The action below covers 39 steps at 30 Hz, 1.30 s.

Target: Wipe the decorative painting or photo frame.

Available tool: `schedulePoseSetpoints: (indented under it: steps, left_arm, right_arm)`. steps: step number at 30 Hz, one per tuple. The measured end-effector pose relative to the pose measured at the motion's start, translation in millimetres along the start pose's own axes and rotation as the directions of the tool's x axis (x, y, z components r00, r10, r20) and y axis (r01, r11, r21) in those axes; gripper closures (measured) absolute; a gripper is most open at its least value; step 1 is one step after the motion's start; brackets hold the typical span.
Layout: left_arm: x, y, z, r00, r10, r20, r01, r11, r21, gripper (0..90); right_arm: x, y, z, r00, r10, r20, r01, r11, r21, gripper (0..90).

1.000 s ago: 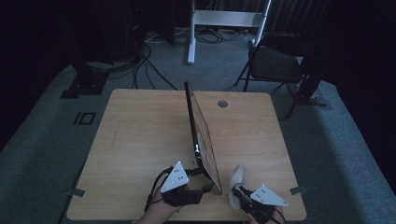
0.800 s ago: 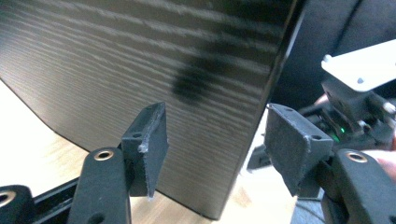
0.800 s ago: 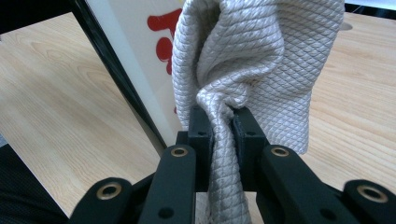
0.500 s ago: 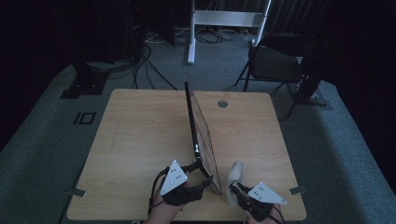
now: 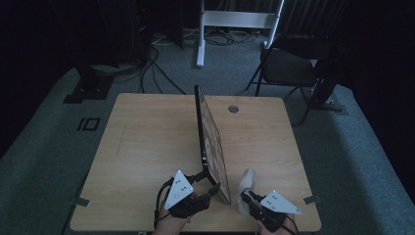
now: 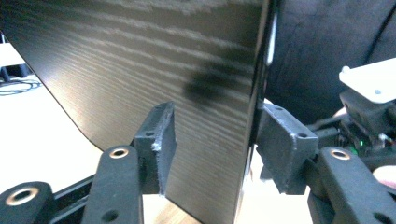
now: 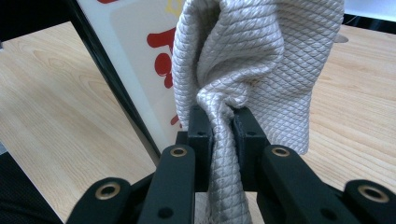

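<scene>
A thin board [image 5: 210,132] stands on edge across the wooden table [image 5: 147,147], leaning a little, with a dark wood-grain back [image 6: 140,70] and a white printed front [image 7: 135,60]. My left gripper [image 5: 208,183] straddles its near corner. Its jaws have just been closing, with the board between them. In the left gripper view [image 6: 215,140] the right pad sits by the front face and the left pad stands off the back. My right gripper [image 5: 244,196] is shut on a bunched pale quilted cloth [image 7: 261,56], held upright next to the board's front [image 5: 247,178].
A round hole [image 5: 233,108] sits in the table near its far edge. Behind the table, on the carpet, are a black folding chair [image 5: 288,66], a white stand frame [image 5: 235,19], cables and dark equipment [image 5: 98,73].
Both hands stay nearly where they were. The left gripper's jaws look slightly narrower around the board's corner. The cloth remains pinched in the right gripper.
</scene>
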<state>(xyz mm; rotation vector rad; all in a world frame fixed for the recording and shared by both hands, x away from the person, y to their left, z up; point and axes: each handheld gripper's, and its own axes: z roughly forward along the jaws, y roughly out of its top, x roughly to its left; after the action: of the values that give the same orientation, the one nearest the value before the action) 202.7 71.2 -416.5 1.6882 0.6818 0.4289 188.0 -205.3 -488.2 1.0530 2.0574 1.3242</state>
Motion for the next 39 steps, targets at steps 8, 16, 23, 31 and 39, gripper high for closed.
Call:
schedulePoseSetpoints:
  steps: [8, 16, 23, 31, 39]
  left_arm:
    - [-3.2, 9.9, 2.6, 0.9984, -0.001, -0.056, -0.001, 0.9994, -0.034, 42.9]
    - [-7.2, 10.9, 3.7, 0.9966, 0.01, -0.082, -0.014, 0.9988, -0.048, 44.0]
    - [-5.3, 11.9, -0.3, 0.9958, 0.008, -0.091, -0.011, 0.9995, -0.031, 46.9]
    - [3.5, 10.6, -10.9, 0.9948, 0.004, -0.102, -0.006, 0.9997, -0.022, 52.7]
    - [9.3, 10.7, -18.8, 0.9912, -0.004, -0.132, 0.001, 0.9997, -0.025, 59.8]
  right_arm:
    - [1.2, 1.1, 1.1, 1.0, -0.003, -0.003, 0.003, 1.0, 0.0, 80.0]
    - [1.4, 1.2, 1.5, 1.0, -0.004, -0.006, 0.004, 1.0, 0.001, 79.9]
    - [1.8, 2.0, 0.9, 1.0, -0.003, -0.006, 0.003, 1.0, 0.0, 79.7]
    - [-0.7, 2.5, -2.4, 1.0, 0.005, 0.003, -0.005, 1.0, -0.009, 79.6]
    - [-3.1, 8.6, -4.1, 0.9998, 0.02, 0.004, -0.02, 0.999, -0.038, 80.6]
